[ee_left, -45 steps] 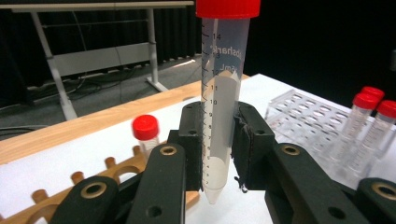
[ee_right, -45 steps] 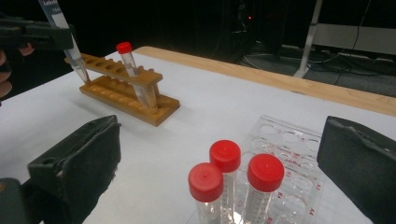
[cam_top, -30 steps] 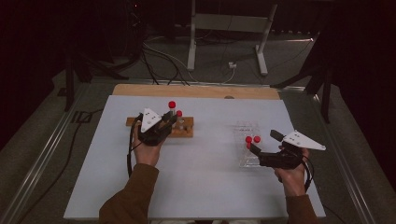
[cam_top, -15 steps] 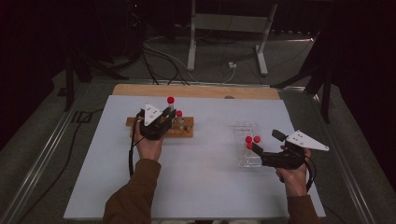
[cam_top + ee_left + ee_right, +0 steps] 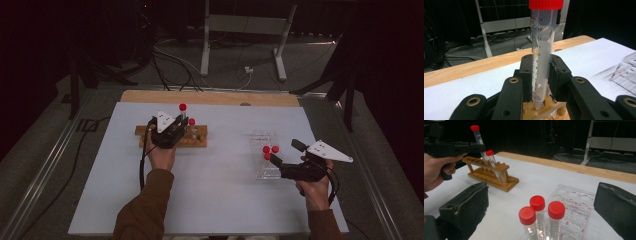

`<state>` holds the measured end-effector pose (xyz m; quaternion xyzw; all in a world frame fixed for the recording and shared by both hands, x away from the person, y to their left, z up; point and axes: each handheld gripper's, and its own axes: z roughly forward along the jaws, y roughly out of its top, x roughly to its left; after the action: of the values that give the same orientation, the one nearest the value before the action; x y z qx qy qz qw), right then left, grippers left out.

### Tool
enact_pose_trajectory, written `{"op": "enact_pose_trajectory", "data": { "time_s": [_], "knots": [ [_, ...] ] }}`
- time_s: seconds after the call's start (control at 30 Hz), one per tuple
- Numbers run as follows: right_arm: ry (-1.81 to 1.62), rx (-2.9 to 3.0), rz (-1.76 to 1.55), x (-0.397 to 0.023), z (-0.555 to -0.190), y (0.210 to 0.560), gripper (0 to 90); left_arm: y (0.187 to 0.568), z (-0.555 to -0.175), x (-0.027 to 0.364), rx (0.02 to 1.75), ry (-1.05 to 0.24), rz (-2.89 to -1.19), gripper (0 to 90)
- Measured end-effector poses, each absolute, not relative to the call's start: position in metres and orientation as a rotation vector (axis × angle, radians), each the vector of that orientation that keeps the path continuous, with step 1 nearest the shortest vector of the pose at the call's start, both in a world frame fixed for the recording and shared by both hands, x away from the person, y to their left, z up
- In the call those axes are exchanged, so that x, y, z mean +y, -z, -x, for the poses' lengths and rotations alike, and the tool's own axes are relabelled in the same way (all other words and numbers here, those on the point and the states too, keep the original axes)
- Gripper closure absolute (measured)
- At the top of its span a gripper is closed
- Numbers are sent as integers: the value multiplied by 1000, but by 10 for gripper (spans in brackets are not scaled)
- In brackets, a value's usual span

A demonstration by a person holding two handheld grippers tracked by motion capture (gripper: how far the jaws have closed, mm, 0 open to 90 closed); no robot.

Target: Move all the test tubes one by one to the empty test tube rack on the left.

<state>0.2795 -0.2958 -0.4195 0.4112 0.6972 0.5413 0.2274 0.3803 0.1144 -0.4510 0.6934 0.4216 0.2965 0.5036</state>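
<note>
My left gripper (image 5: 176, 126) is shut on a clear tube with a red cap (image 5: 183, 113), held upright over the wooden rack (image 5: 199, 143). In the left gripper view the pads (image 5: 557, 75) clamp the tube (image 5: 543, 45) at mid-height, and its tip sits at a hole of the wooden rack (image 5: 532, 113). A second red-capped tube (image 5: 192, 126) stands in that rack. My right gripper (image 5: 276, 161) is open beside the clear plastic rack (image 5: 265, 136). Three red-capped tubes (image 5: 539, 213) stand in the clear rack (image 5: 577, 202), just ahead of its wide-apart jaws.
A white sheet (image 5: 220, 200) covers the table, with a wooden strip (image 5: 210, 97) along its far edge. Cables and a metal stand (image 5: 240, 45) lie on the floor beyond. A cable trails from each gripper.
The left gripper has shifted a little over the wooden rack with the tube still in its grip. The right gripper has stayed by the clear rack.
</note>
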Motion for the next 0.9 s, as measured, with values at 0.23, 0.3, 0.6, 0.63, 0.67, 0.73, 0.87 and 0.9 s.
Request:
{"op": "enact_pose_trajectory", "data": {
  "time_s": [0.23, 0.3, 0.6, 0.63, 0.67, 0.73, 0.87, 0.9],
  "knots": [
    [-1494, 1920, -1130, -296, -279, 420, 0, 458, -382, 115, 1038, -709, -1687, 755],
    [-1493, 1924, -1128, -296, -279, 420, 0, 460, -382, 115, 1045, -706, -1689, 755],
    [-1498, 1925, -1124, -296, -279, 420, 0, 469, -383, 115, 1067, -696, -1723, 754],
    [-1499, 1924, -1123, -296, -279, 420, 0, 470, -384, 114, 1069, -693, -1728, 754],
    [-1499, 1924, -1123, -296, -279, 420, 0, 471, -384, 114, 1070, -692, -1734, 754],
    [-1500, 1923, -1122, -296, -279, 420, 0, 473, -384, 113, 1075, -691, -1740, 754],
    [-1503, 1923, -1120, -296, -279, 420, 0, 477, -384, 112, 1083, -688, -1758, 753],
    [-1502, 1923, -1121, -296, -279, 420, 0, 478, -384, 112, 1084, -687, -1761, 753]
  ]
}}
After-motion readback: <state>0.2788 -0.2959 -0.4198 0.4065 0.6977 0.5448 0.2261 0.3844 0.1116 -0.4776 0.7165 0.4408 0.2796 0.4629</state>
